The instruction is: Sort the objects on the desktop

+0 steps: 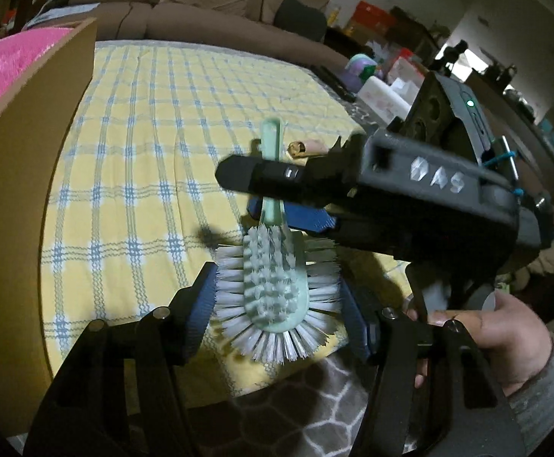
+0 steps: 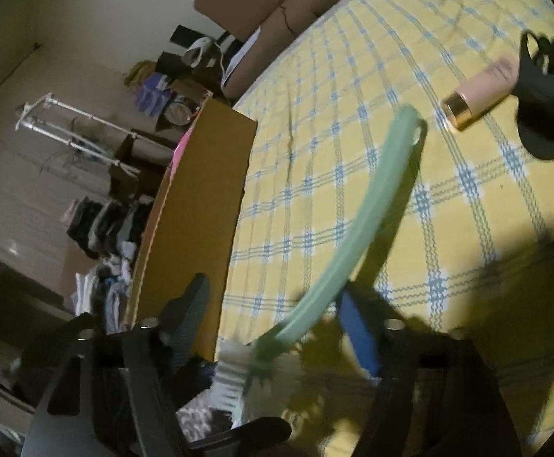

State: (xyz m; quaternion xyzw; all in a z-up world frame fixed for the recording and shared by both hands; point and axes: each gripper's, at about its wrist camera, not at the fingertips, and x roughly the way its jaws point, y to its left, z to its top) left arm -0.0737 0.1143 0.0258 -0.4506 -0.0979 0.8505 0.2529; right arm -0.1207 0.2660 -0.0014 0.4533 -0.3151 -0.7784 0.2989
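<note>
In the left wrist view, the left gripper (image 1: 279, 304) is squeezing the white bristles of the green brush (image 1: 275, 285) over the yellow checked cloth (image 1: 143, 152). The right gripper (image 1: 273, 194) is reaching across the handle.

In the right wrist view, its jaws are half open around the handle, and I cannot tell if they are touching. A pink tube (image 2: 479, 93) is lying near.

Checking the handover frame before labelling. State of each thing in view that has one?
Brush: bristle head between the left gripper pads, bristles pressed, handle pointing away.
Right gripper: around the brush handle; contact unclear.
Cardboard box: open, pink sheet inside.
Pink tube: lying flat, gold cap on.
Black clip: on the cloth.
</note>
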